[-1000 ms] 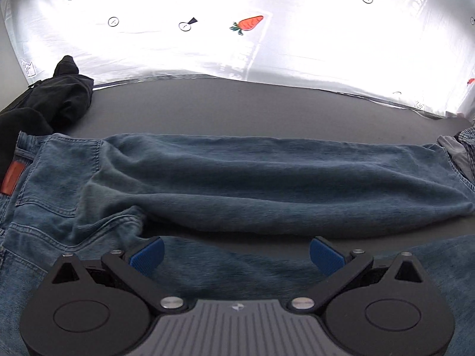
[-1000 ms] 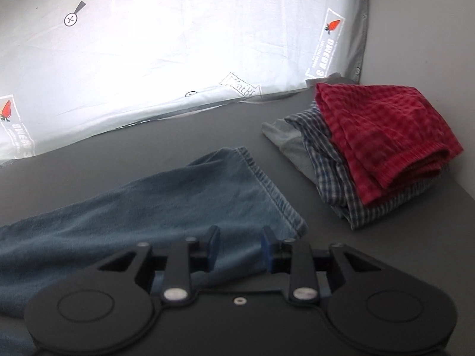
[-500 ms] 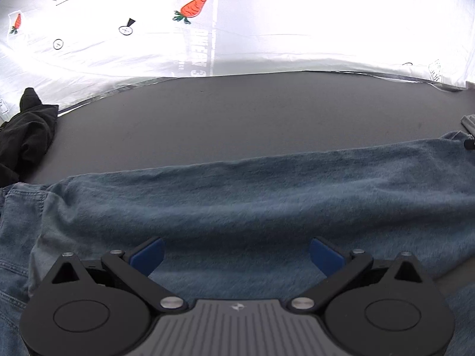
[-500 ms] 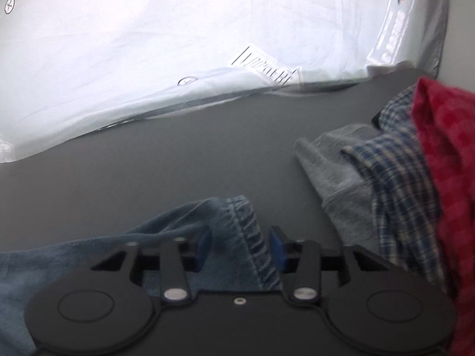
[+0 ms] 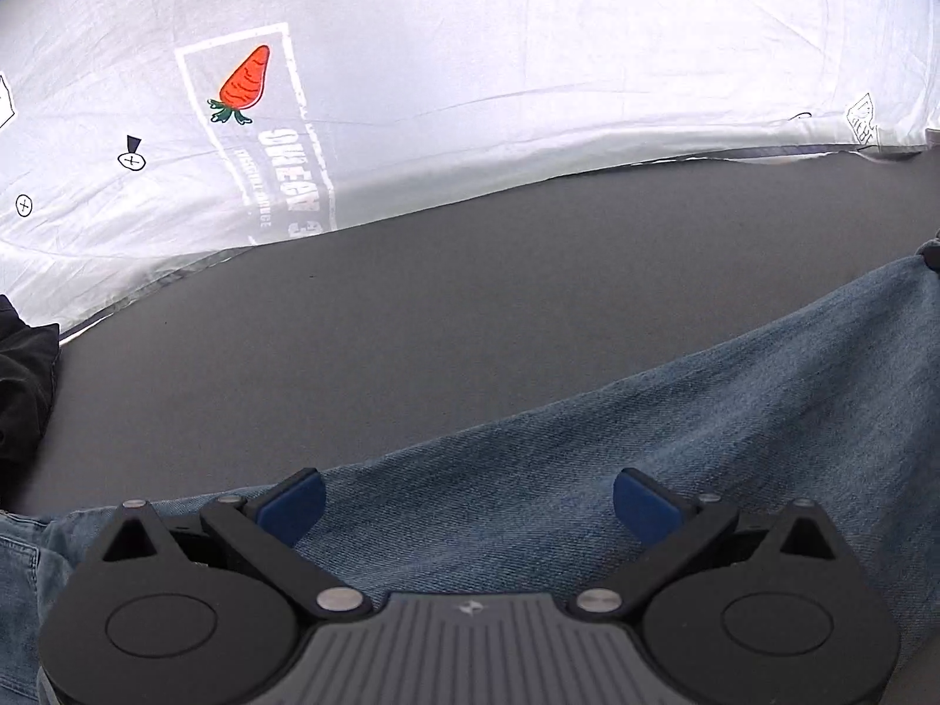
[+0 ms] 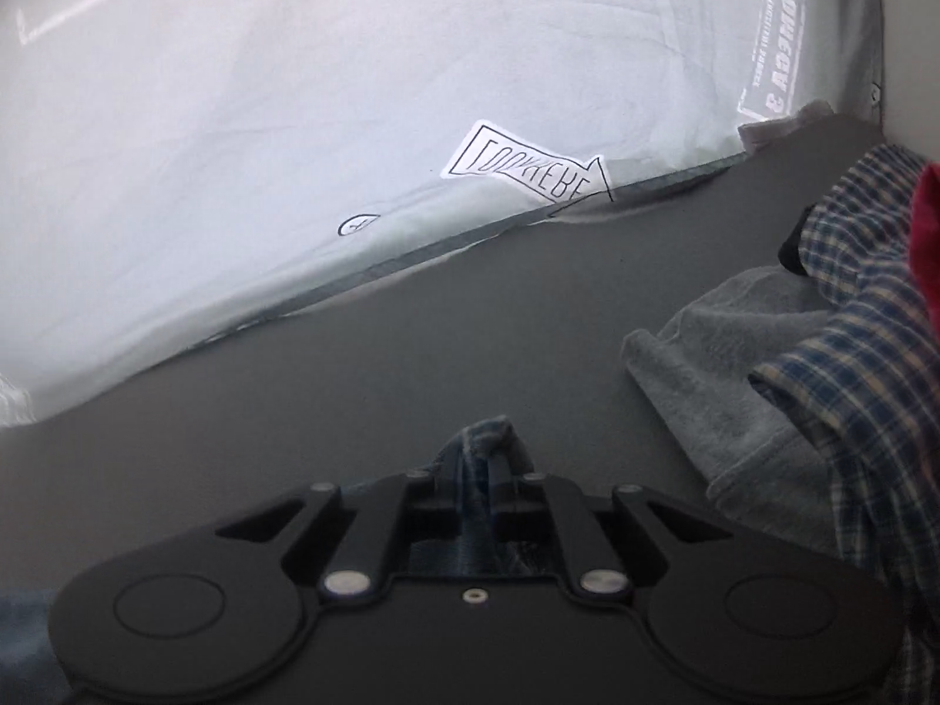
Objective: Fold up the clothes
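Blue jeans (image 5: pixel 675 440) lie across the dark grey table (image 5: pixel 470 294). In the left wrist view one leg runs from lower left to the right edge. My left gripper (image 5: pixel 468 502) is open, its blue pads spread wide just above the denim. In the right wrist view my right gripper (image 6: pixel 479 464) is shut on the hem of the jeans leg (image 6: pixel 484 440), which bunches up between the fingers.
A pile of folded clothes sits at the right: a grey garment (image 6: pixel 722 364), a blue plaid shirt (image 6: pixel 852 352) and a red one (image 6: pixel 925 235). A black garment (image 5: pixel 23 376) lies at the far left. A white printed sheet (image 5: pixel 470 88) hangs behind the table.
My right gripper closed on the jeans hem. My left gripper moved forward over the leg, staying open. Both views have come lower and closer to the table.
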A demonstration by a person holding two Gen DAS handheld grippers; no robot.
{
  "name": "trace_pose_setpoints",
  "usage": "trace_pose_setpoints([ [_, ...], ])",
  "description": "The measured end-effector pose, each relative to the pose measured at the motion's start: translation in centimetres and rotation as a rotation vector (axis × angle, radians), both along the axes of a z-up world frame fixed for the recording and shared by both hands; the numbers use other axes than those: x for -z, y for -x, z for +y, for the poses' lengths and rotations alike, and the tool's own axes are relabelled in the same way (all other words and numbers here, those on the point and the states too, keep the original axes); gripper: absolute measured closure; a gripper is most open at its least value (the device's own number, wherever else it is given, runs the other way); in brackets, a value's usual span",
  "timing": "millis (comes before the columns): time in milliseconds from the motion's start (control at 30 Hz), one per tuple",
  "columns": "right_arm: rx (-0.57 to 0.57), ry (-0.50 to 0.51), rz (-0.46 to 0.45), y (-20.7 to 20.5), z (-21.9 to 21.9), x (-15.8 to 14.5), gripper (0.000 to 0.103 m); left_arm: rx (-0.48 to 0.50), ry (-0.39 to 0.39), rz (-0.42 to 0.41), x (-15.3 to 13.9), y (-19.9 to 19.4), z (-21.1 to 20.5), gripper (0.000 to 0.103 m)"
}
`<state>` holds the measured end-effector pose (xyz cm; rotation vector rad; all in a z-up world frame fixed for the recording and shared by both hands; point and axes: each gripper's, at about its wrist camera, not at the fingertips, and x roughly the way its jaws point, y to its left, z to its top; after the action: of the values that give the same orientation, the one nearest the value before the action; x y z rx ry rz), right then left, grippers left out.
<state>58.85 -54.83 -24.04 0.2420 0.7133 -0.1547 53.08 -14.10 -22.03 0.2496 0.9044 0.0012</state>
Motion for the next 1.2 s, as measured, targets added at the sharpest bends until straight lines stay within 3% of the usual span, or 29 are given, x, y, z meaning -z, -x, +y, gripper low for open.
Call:
trace_pose_setpoints([
  [67,0.005,0.126,-0.006,1.0,1.7,-1.1,0.067,-0.013,0.005,-0.001,-0.3,0.9,0.8,0.0],
  [100,0.006,0.176,-0.023,1.9,2.3,-1.8,0.05,-0.021,0.007,-0.001,-0.4,1.4,1.3,0.0],
  [200,0.006,0.216,-0.046,5.6,3.4,-4.0,0.046,-0.058,0.036,0.009,-0.7,3.3,3.4,0.0],
  [267,-0.012,0.181,-0.045,8.4,3.9,-5.2,0.041,-0.082,0.07,0.006,-1.2,5.1,5.2,0.0],
  [333,-0.017,0.129,-0.032,11.3,4.6,-5.8,0.025,-0.105,0.108,-0.002,-1.8,7.1,7.1,0.0],
  [433,-0.024,0.02,-0.001,15.9,5.5,-6.0,0.021,-0.151,0.195,-0.017,-2.8,10.7,10.3,0.0],
  [533,0.02,-0.117,0.036,20.6,6.6,-5.3,0.008,-0.214,0.252,-0.025,-3.7,14.8,13.5,0.0],
  [733,0.093,-0.266,0.079,27.6,10.2,-4.3,0.001,-0.454,0.115,-0.019,-4.1,22.1,19.7,0.005],
  [800,0.106,-0.291,0.084,29.1,11.1,-3.9,0.0,-0.569,0.174,-0.003,-3.7,23.8,23.2,0.007],
  [933,0.131,-0.313,0.108,31.7,12.4,-3.3,0.0,-0.743,0.364,-0.007,-2.8,27.2,30.6,0.009],
  [1100,0.244,-0.293,0.125,35.2,13.4,-3.3,0.0,-0.819,0.328,0.011,-1.7,30.9,36.8,0.012],
  [1200,0.307,-0.279,0.142,37.0,13.7,-3.2,0.0,-0.835,0.304,-0.019,-1.2,33.4,39.7,0.012],
])
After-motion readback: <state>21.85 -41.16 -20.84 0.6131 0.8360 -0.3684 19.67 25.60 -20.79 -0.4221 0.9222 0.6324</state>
